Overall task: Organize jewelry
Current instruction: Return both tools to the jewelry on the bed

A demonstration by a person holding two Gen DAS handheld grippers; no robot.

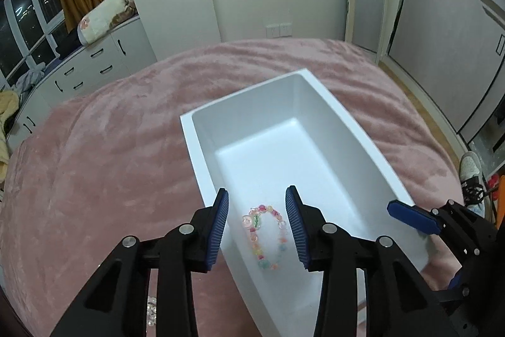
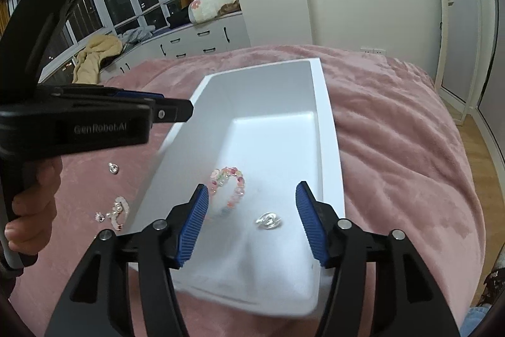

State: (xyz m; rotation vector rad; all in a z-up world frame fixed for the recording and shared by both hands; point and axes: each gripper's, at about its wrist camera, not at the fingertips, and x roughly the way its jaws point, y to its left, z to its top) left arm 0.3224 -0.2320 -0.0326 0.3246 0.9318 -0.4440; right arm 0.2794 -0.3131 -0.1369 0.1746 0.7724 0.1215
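Observation:
A white rectangular box [image 1: 195, 128] [image 2: 328, 128] stands on the pink bedspread. A bracelet of pastel beads [image 1: 268, 237] [image 2: 228, 190] lies on the box floor near its close end. A small clear glass-like piece [image 2: 269, 220] lies to the right of it in the box. My left gripper [image 1: 257, 226] hangs open over the bracelet, pads apart and touching nothing. My right gripper [image 2: 252, 221] is open over the close end of the box, with the clear piece lying free below it. On the bedspread left of the box lie a pink bead bracelet [image 2: 118, 212] and small clear pieces [image 2: 113, 168].
The pink plush bedspread [image 1: 110, 147] surrounds the box. A hand [image 2: 34, 204] holds the left gripper's handle at the left of the right wrist view. White drawers [image 1: 79, 75] stand along the window behind. A sneaker [image 1: 470, 169] lies on the floor at the right.

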